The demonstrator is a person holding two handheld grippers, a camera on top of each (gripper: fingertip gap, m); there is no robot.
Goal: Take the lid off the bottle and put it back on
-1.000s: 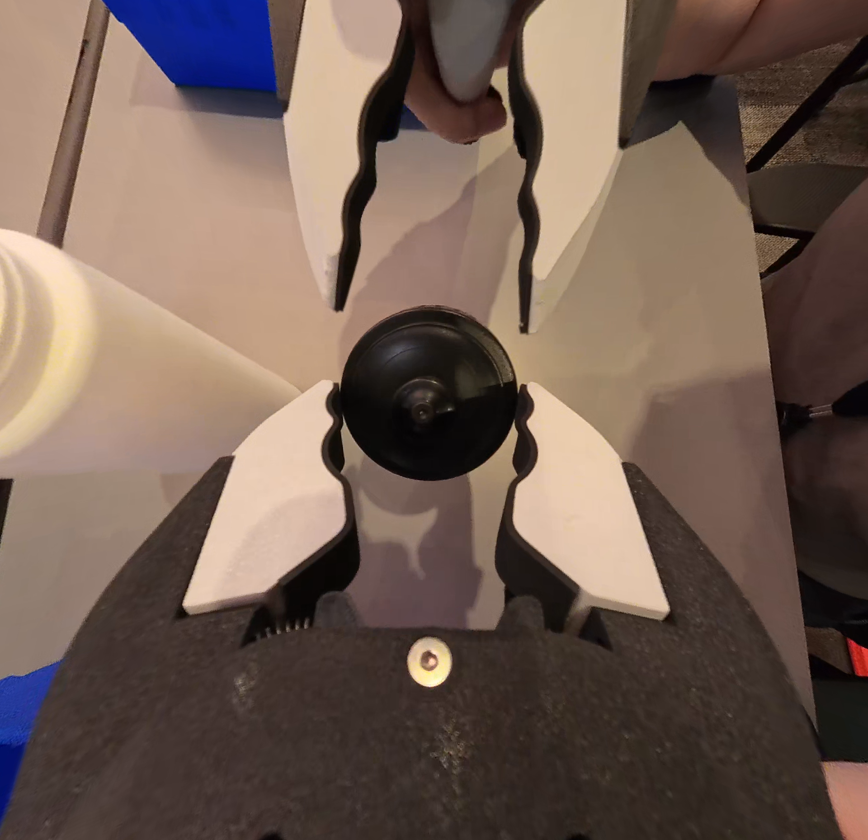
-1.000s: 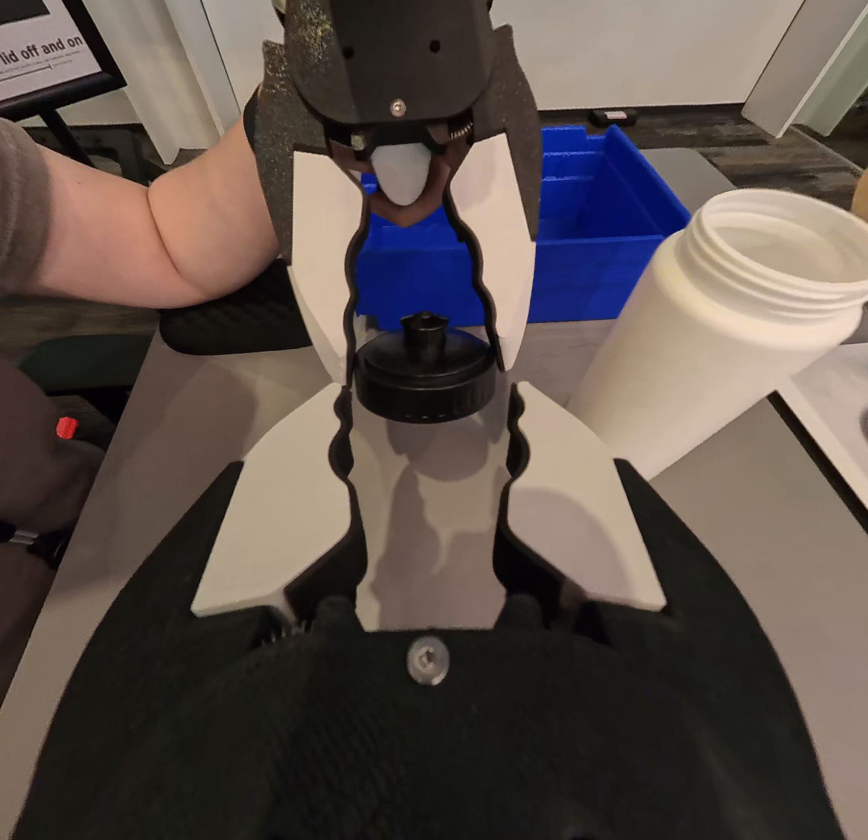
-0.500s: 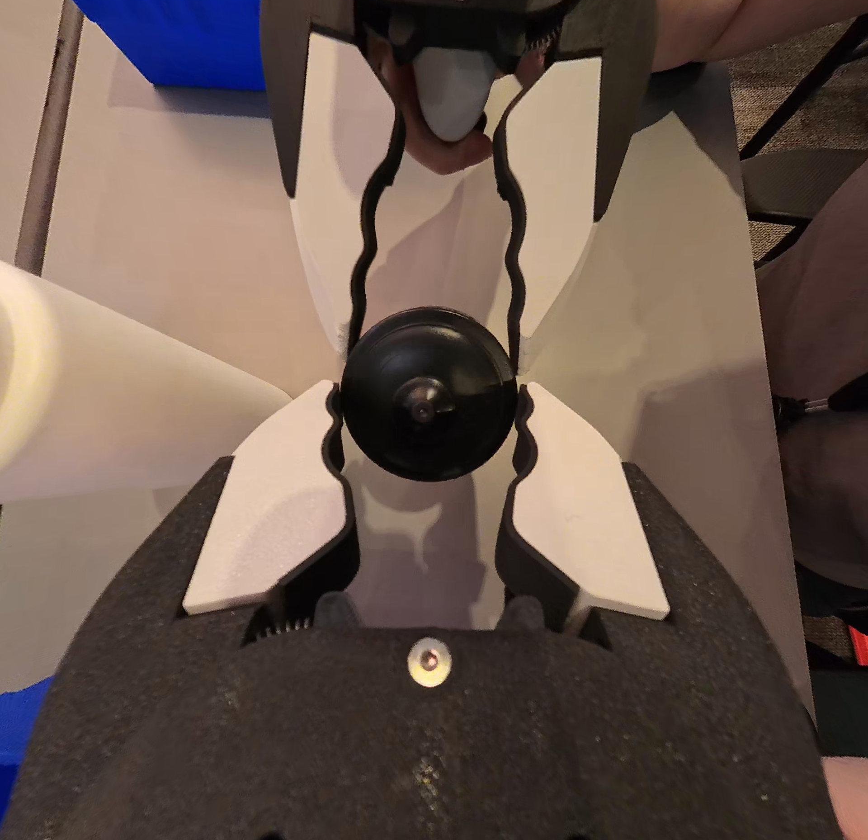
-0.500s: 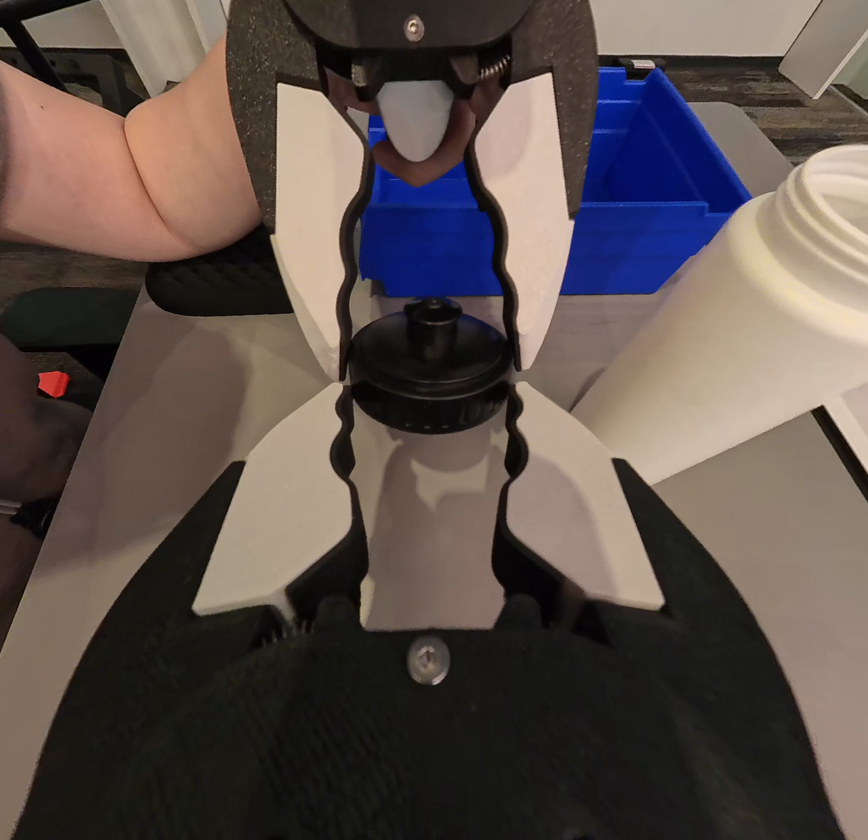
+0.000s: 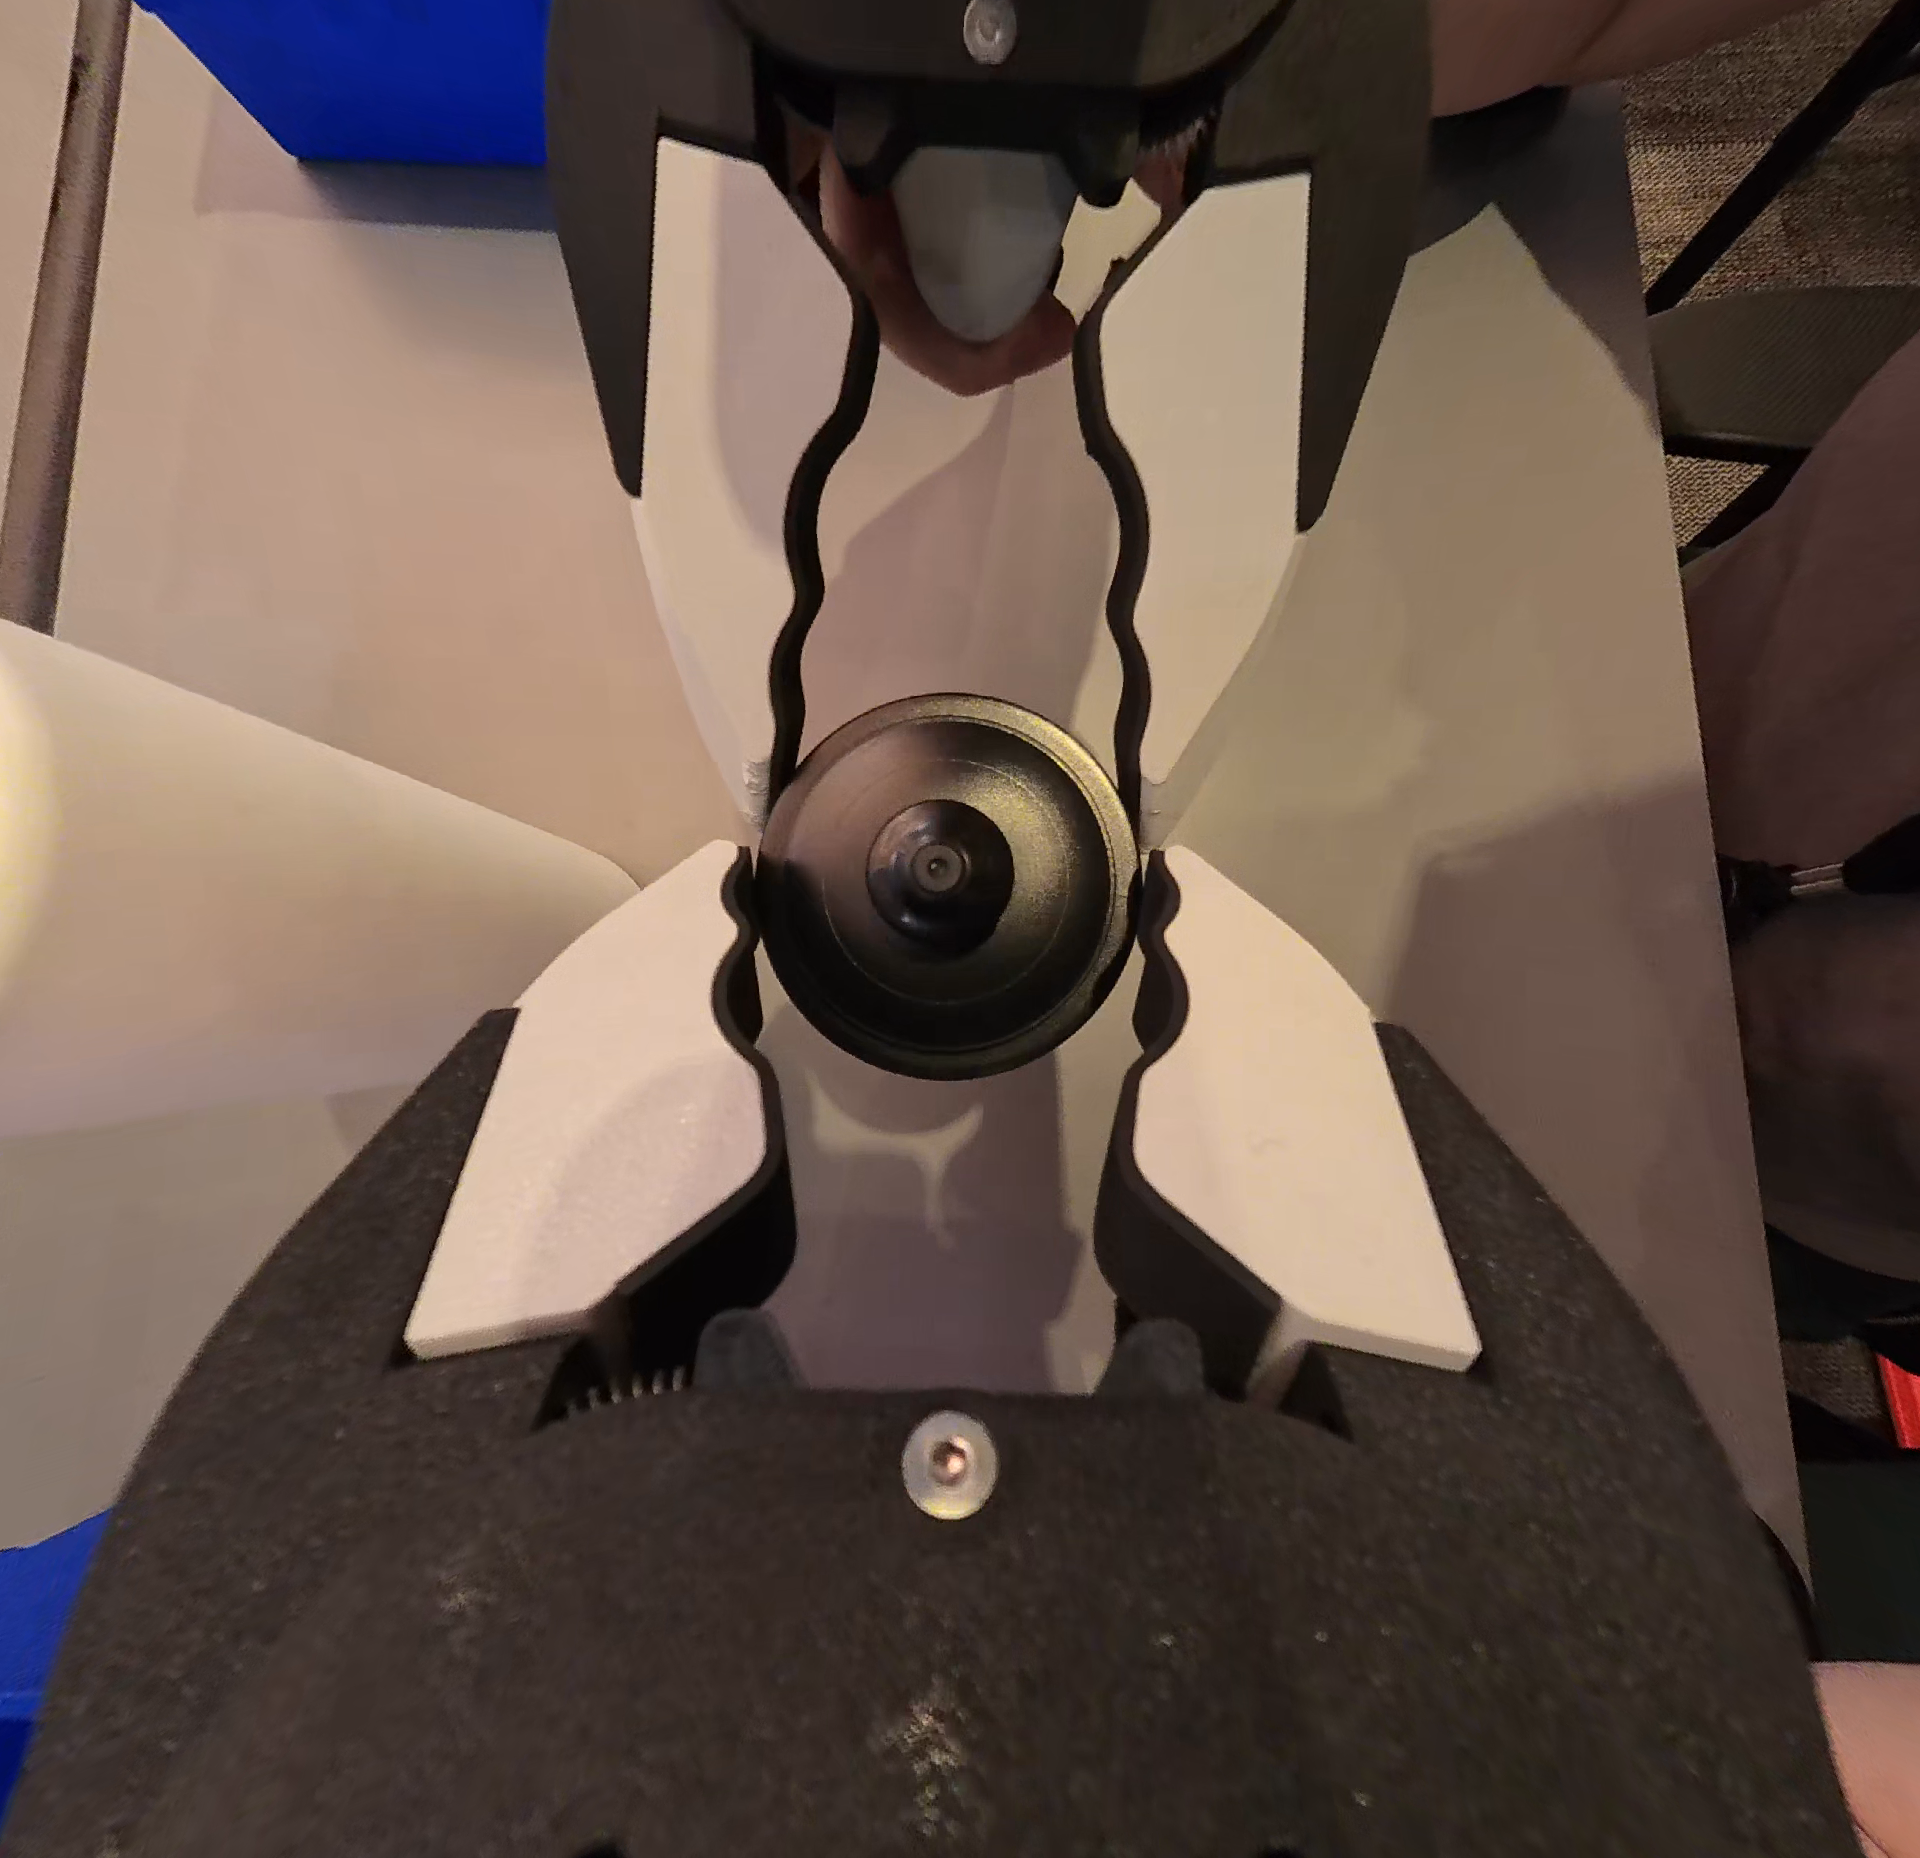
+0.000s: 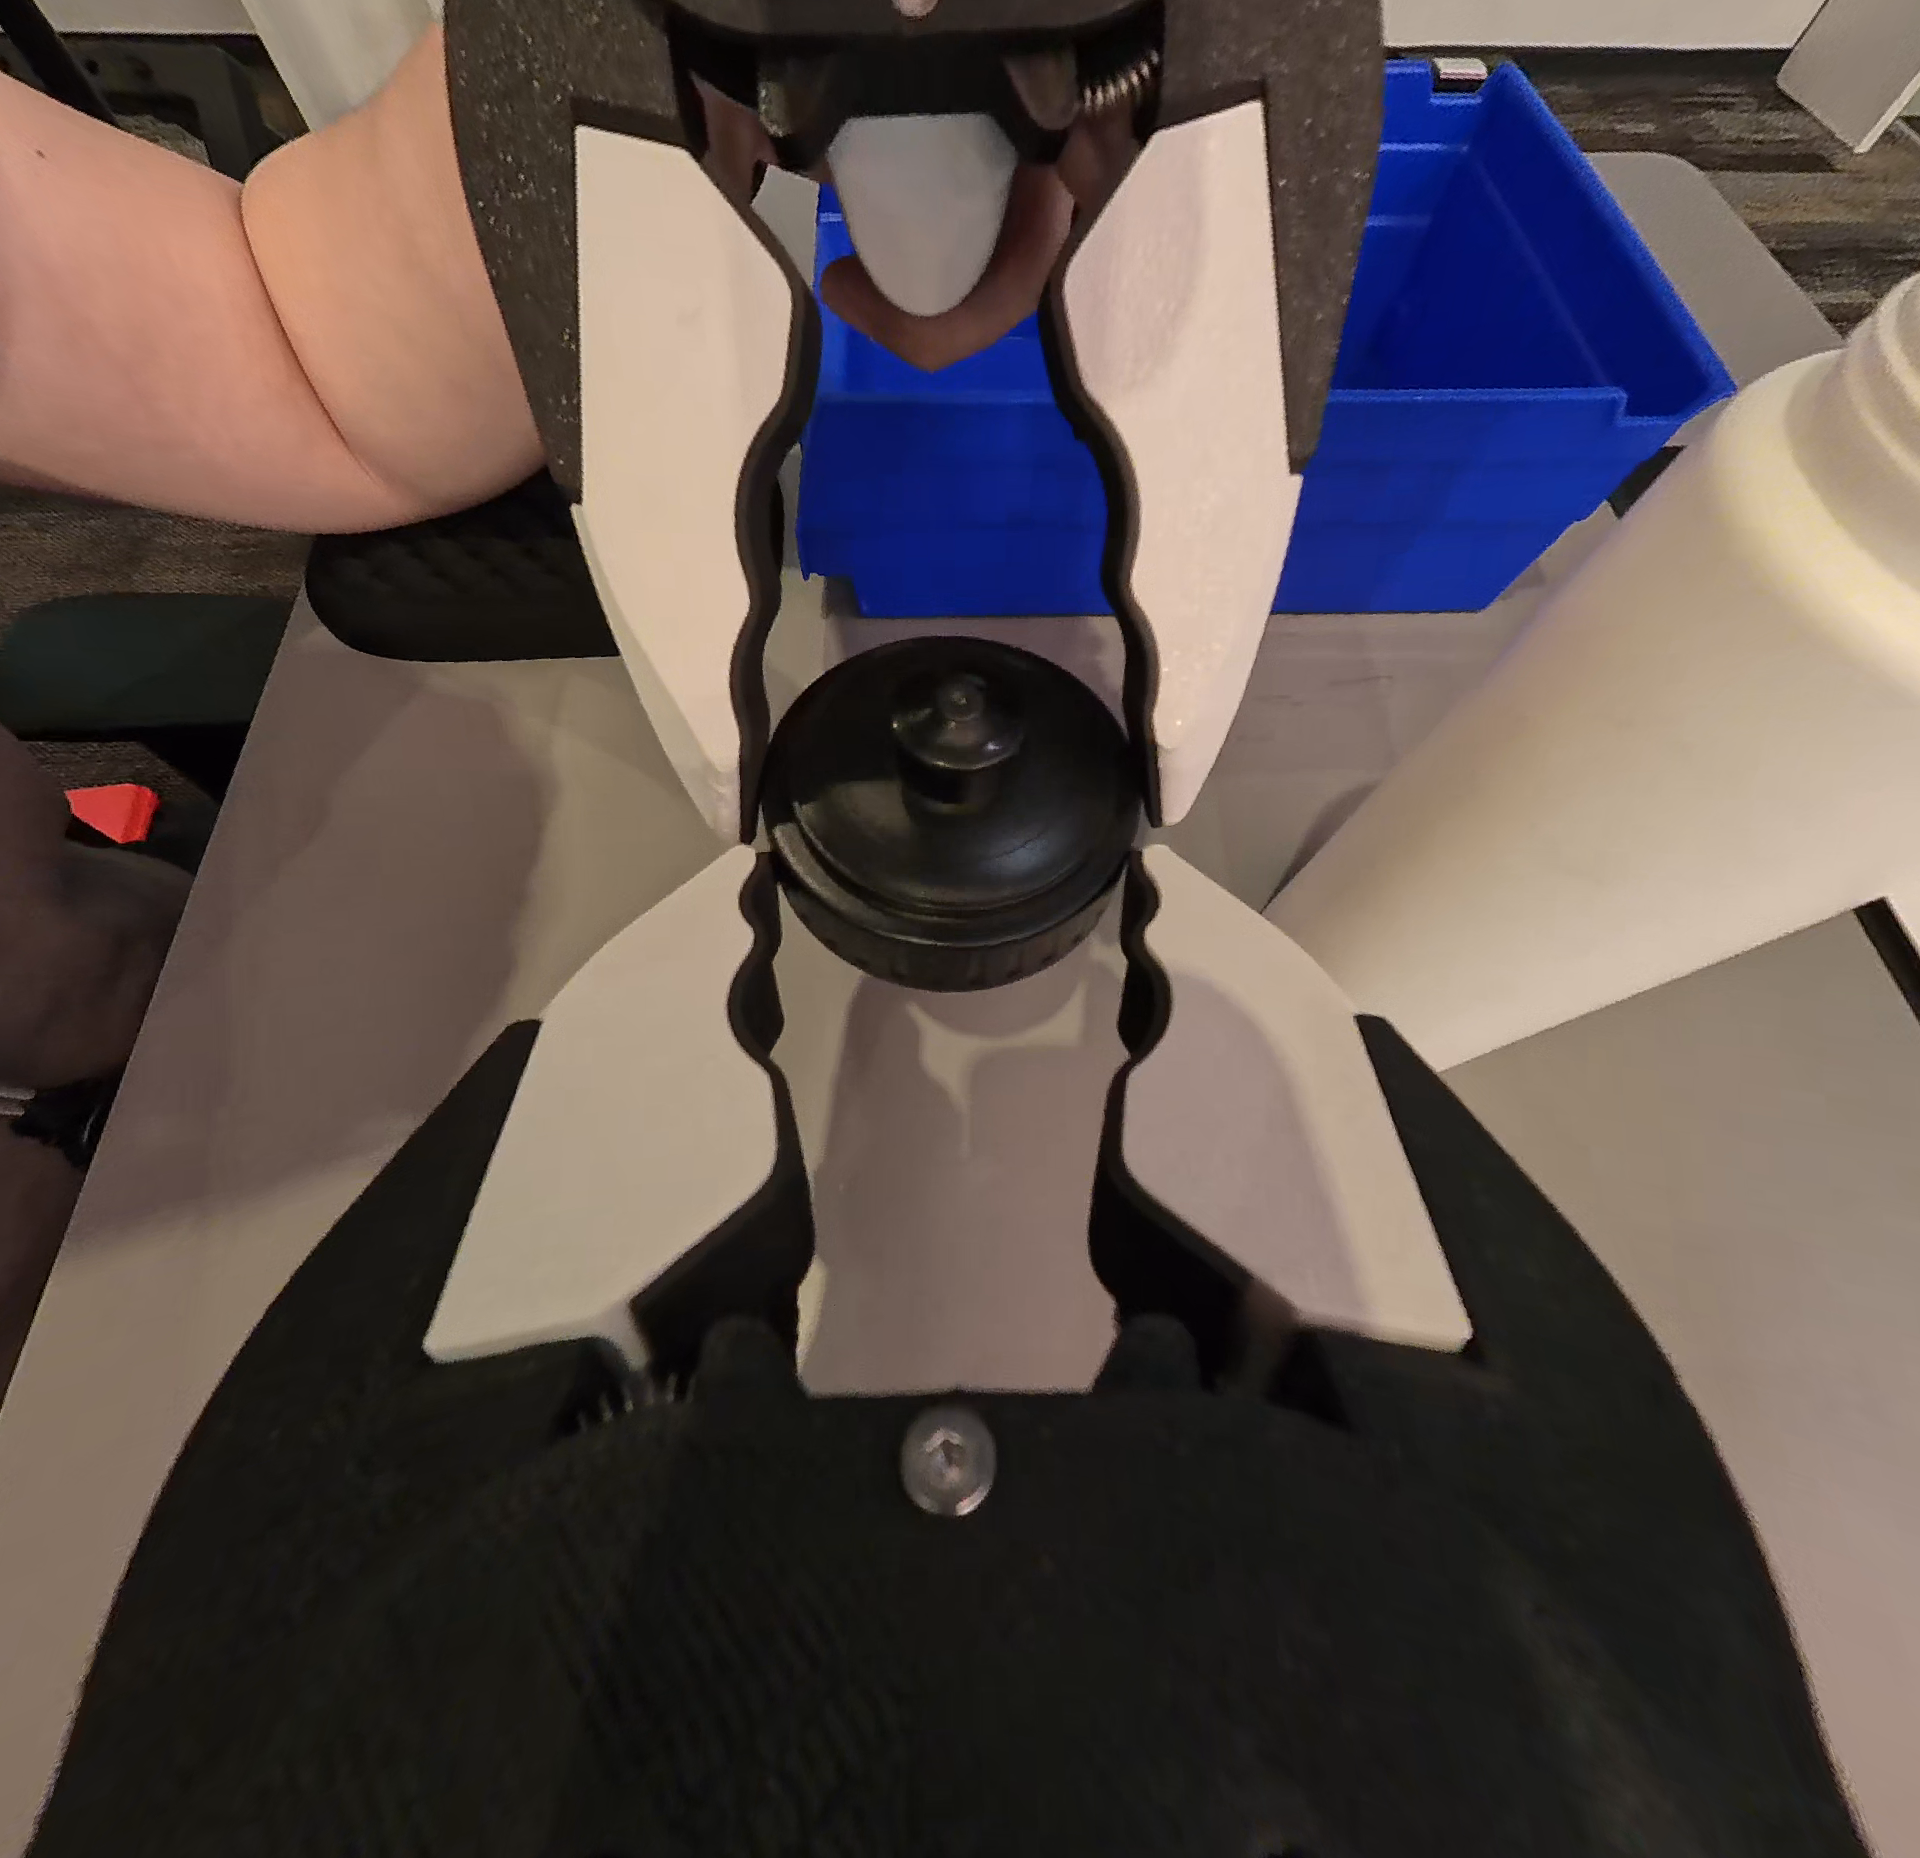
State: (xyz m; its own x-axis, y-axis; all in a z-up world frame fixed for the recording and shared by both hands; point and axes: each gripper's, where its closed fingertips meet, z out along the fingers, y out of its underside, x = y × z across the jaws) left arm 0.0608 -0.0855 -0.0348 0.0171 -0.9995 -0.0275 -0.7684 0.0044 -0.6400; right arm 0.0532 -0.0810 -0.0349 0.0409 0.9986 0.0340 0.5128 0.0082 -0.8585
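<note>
The black lid with a centre knob is gripped by its sides between my left gripper's fingertips, above the grey table. My right gripper faces the left one. It is open about as wide as the lid, and its fingertips flank the lid's sides. It shows at the top of the left wrist view. The white bottle stands uncapped beside the grippers, at the left in the left wrist view.
A blue bin stands at the table's far side behind the left gripper and shows in the left wrist view's top corner. A person's forearm holds the left gripper. A dark chair is beyond the table's edge.
My right gripper has moved in toward the left one until its fingertips reach the lid's sides. The lid has stayed in my left gripper. Neither gripper's opening has changed.
</note>
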